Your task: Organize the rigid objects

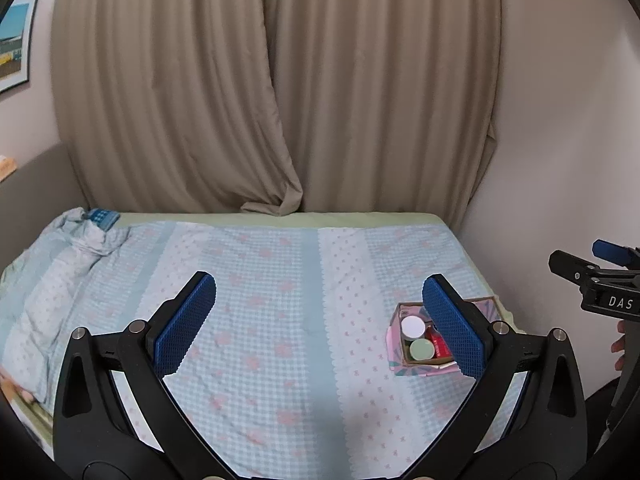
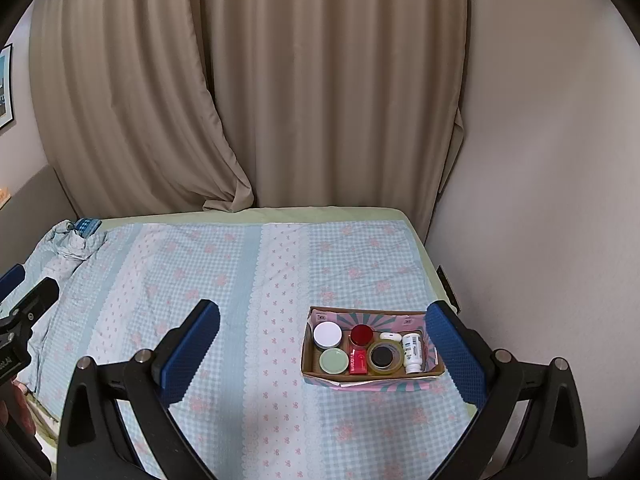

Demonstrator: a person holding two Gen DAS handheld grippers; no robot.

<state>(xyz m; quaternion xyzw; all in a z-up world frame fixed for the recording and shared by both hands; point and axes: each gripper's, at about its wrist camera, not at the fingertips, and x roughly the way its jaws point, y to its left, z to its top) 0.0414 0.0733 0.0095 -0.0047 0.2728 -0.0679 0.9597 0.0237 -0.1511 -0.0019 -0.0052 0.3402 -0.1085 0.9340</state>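
Note:
A small cardboard box (image 2: 400,314) with pink patterned sides sits on the bed at the right. It holds a white-lidded jar (image 2: 327,334), a green-lidded jar (image 2: 333,361), a red-capped jar (image 2: 362,334), a red packet (image 2: 357,361), a tape roll (image 2: 385,357) and a white bottle (image 2: 412,353). My right gripper (image 2: 322,338) is open and empty, above the bed just in front of the box. My left gripper (image 1: 320,322) is open and empty, left of the box (image 1: 404,366), which its right finger partly hides.
The bed carries a blue checked quilt (image 2: 224,288) with pink flowers, bunched at the far left (image 1: 80,236). Beige curtains (image 2: 280,100) hang behind. A wall (image 2: 540,200) runs close along the bed's right side.

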